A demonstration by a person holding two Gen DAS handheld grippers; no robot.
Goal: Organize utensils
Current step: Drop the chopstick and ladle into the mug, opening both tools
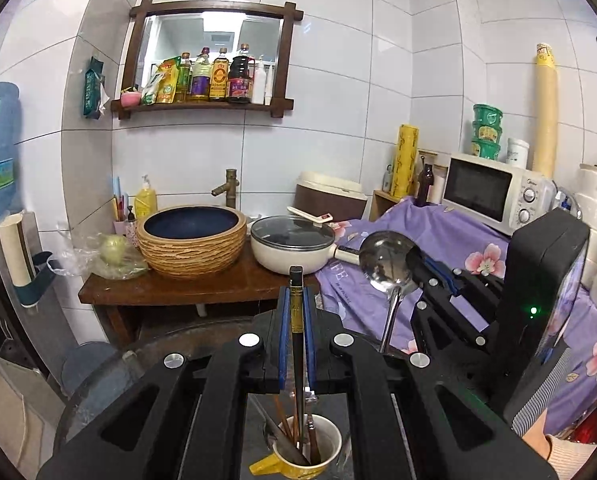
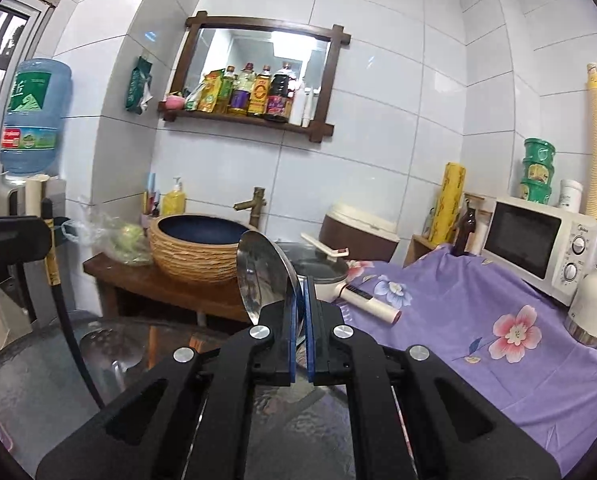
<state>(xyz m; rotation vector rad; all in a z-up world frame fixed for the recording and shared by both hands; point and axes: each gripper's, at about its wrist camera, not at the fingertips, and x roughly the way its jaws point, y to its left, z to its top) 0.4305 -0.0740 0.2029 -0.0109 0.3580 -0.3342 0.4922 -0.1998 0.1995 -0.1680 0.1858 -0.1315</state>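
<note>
My left gripper (image 1: 296, 292) is shut on a black chopstick (image 1: 297, 320) with a gold band. The chopstick stands upright, its lower end in a paper cup (image 1: 307, 452) below the gripper. The cup holds several other utensils. My right gripper (image 2: 300, 284) is shut on a shiny metal spoon (image 2: 264, 276), bowl end up. In the left wrist view the spoon (image 1: 388, 262) and right gripper (image 1: 422, 276) are to the right. In the right wrist view the left gripper (image 2: 14, 240) and chopstick (image 2: 64, 320) are at the far left.
The cup stands on a round glass table (image 2: 38, 380). Behind are a wooden stand (image 1: 178, 286) with a woven basin (image 1: 192, 240) and a lidded pot (image 1: 292, 246). A purple floral cloth (image 2: 478, 320) covers the counter with a microwave (image 2: 538, 244).
</note>
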